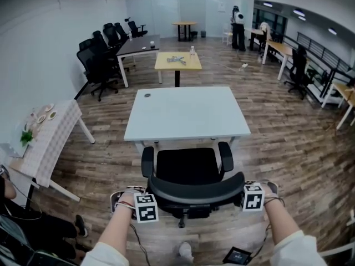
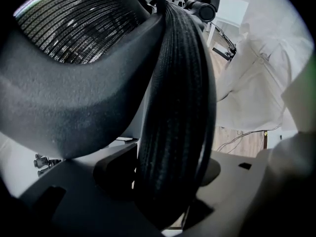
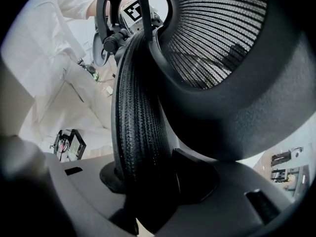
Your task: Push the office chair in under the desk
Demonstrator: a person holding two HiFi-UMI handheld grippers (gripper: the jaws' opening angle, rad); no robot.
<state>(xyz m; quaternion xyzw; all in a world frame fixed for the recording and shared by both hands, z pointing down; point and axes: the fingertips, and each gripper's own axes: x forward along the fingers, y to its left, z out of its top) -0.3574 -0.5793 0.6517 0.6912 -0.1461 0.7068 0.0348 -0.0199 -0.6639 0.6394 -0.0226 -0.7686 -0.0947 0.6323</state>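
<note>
Office chair (image 1: 187, 170): at 6 o'clock of the desk (image 1: 186, 112), facing it, seat front just at the desk's near edge
Left gripper (image 2: 170, 181): clamped on the backrest rim (image 1: 194, 188), 9 o'clock end
Right gripper (image 3: 145, 181): clamped on the same rim, 3 o'clock end
Progress: chair lined up and gripped; seat seemingly not yet under, push toward 12 o'clock left

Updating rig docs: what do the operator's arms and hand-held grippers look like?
White long sleeves. The left hand-held gripper and right hand-held gripper: matte grey bodies, black pads. Each carries a white cube with black square markers. A dark cable runs by the left arm.
</note>
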